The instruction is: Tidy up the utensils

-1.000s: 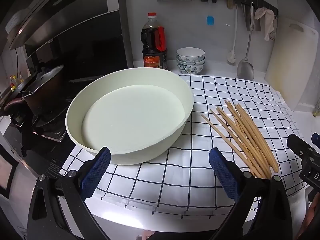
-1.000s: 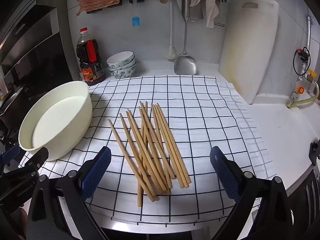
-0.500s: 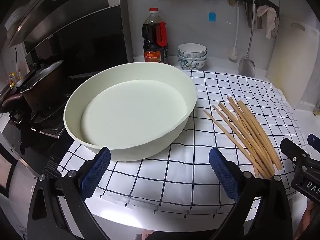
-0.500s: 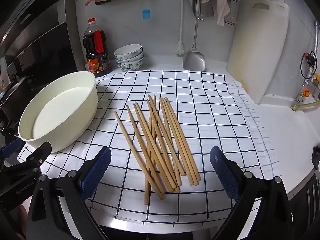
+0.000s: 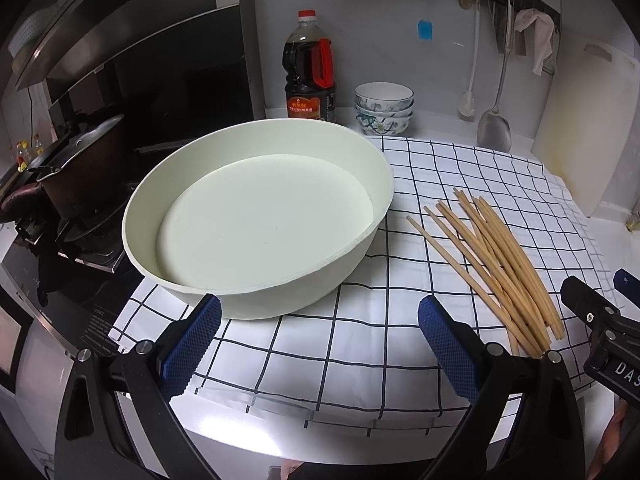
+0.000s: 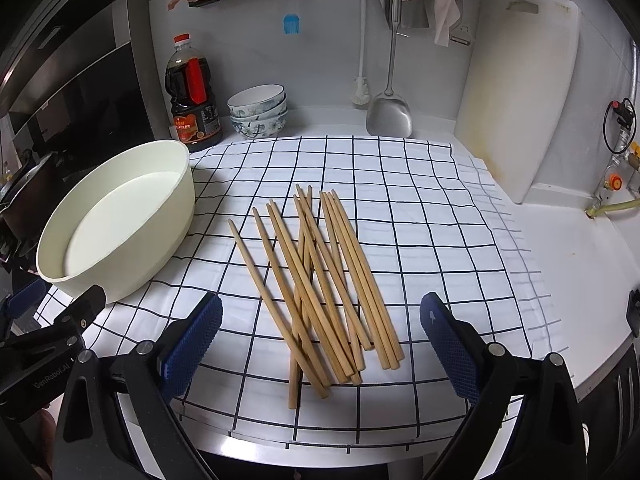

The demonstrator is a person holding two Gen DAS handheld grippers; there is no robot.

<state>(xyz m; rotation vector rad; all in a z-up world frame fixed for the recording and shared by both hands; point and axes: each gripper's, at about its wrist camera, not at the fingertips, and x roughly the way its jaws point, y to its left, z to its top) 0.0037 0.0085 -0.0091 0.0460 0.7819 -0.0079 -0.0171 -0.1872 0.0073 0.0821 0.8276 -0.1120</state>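
Several wooden chopsticks [image 6: 320, 276] lie in a loose, crossed pile on a white checked cloth [image 6: 420, 216]; they also show in the left wrist view [image 5: 492, 256] at the right. A wide, empty cream bowl [image 5: 256, 216] sits on the cloth's left part, also visible in the right wrist view [image 6: 116, 220]. My left gripper [image 5: 318, 340] is open and empty just in front of the bowl. My right gripper [image 6: 320, 336] is open and empty, hovering over the near ends of the chopsticks.
A soy sauce bottle [image 6: 194, 96] and stacked patterned bowls [image 6: 259, 116] stand at the back. A metal spatula [image 6: 390, 112] and a brush hang on the wall. A white cutting board [image 6: 520, 92] leans at the right. A stove with a pot [image 5: 76, 168] is at the left.
Both grippers have moved slightly forward and lower toward the counter; the bowl and chopsticks sit nearer in view. Both stay open. No object has moved.
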